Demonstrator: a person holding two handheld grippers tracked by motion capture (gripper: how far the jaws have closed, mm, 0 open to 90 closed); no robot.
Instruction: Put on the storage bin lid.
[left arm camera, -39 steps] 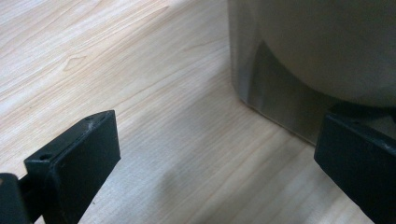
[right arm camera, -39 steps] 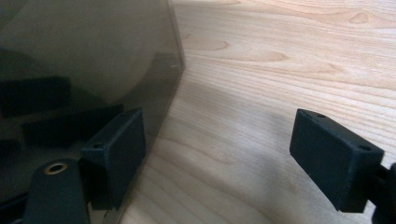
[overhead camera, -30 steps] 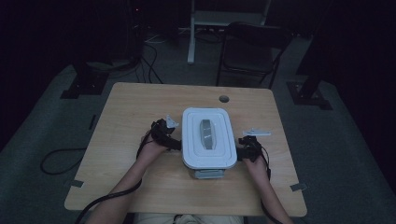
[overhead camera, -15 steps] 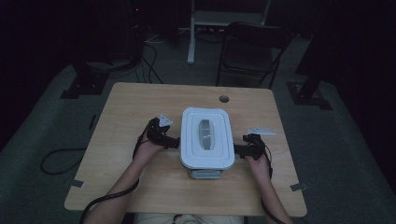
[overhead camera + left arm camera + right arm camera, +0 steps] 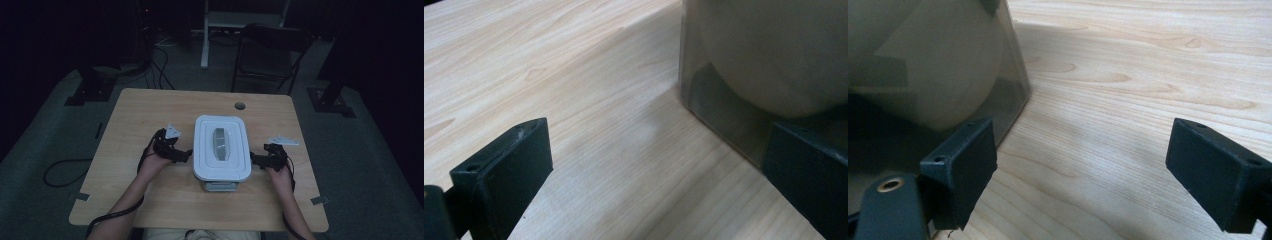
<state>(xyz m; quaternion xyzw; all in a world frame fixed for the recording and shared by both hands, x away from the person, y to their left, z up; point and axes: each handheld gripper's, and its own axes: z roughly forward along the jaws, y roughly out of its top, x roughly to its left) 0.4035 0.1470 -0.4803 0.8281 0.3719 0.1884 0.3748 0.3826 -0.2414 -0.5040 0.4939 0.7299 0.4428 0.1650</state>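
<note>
White-lidded bin [image 5: 221, 150] on table [image 5: 150, 115], pale round object inside, both grippers' fingers spread, empty.

- Table [image 5: 150, 115]: light wood-grain top with a round cable hole [image 5: 240, 106] near its far edge.
- Tape strips: one at the near left corner [image 5: 81, 196], one at the near right corner [image 5: 319, 201].
- Folding chair [image 5: 270, 50]: dark, stands beyond the far edge.
- Floor cables [image 5: 60, 172]: black, left of the table.

High view overhead, tongs views close, sharing table [image 5: 150, 110]
</note>
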